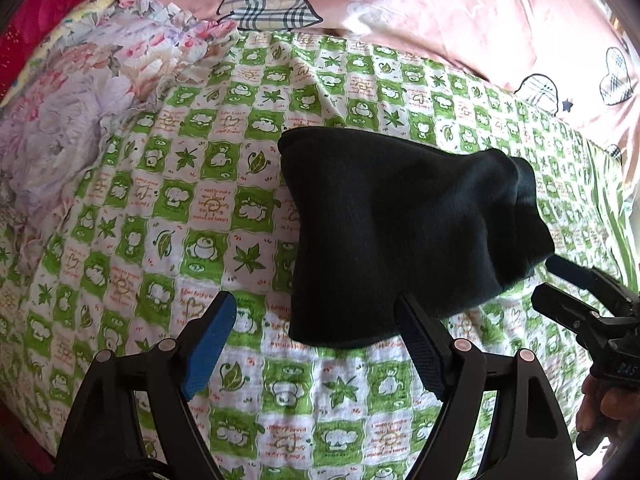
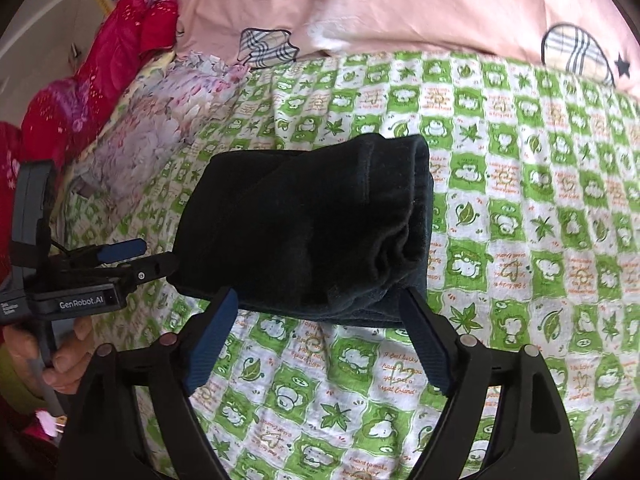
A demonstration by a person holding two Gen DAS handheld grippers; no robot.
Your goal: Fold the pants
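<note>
Left wrist view: folded black pants (image 1: 400,232) lie on a green-checked bedsheet (image 1: 160,200) just ahead of the left gripper (image 1: 316,320), its jaws spread wide. Right gripper (image 2: 316,316) gapes likewise, pants directly before its fingertips.

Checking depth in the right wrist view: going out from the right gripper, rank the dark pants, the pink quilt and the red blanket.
1. Dark pants, just ahead of the right gripper.
2. Red blanket, far left.
3. Pink quilt, across the top, behind the green sheet.
</note>
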